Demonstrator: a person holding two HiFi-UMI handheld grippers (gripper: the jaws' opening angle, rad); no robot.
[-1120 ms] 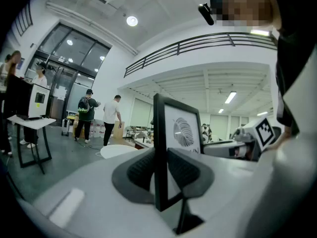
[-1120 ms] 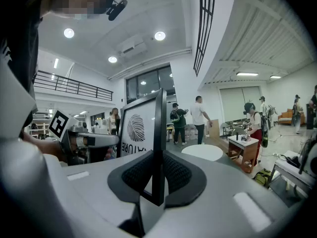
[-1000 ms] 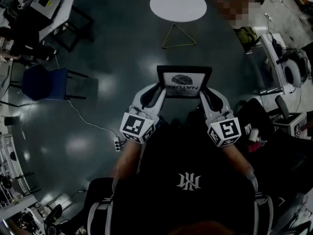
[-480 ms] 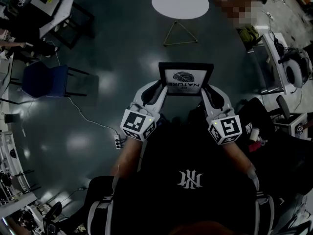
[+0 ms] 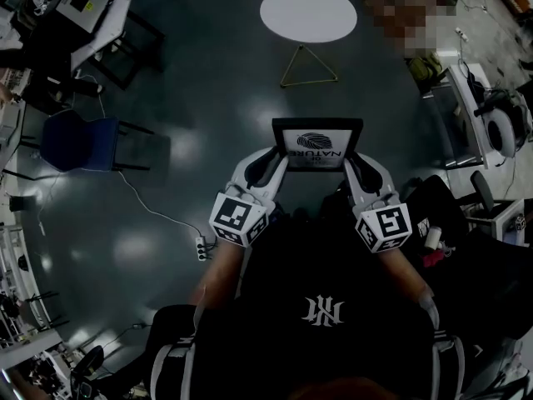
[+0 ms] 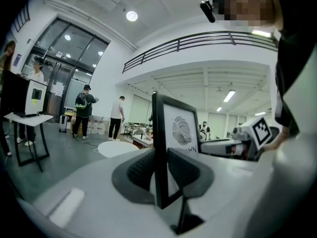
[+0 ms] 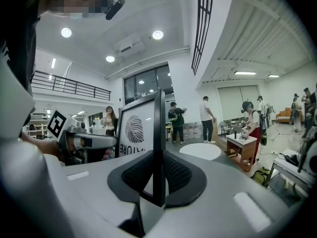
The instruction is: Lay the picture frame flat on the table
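Black rectangular picture frame w/ white print | upright in mid-air over floor, well short of round white tabletop | left gripper fingers clamped on left rail, right gripper on right rail | prob. light, stiff, front maybe fragile; side-rail hold suits

Picture frame slightly farther right

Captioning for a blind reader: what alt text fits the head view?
Seen from above, a person holds a black picture frame, left claw clamped on its left edge, right claw on its right, over a dark floor. A round white table stands ahead.
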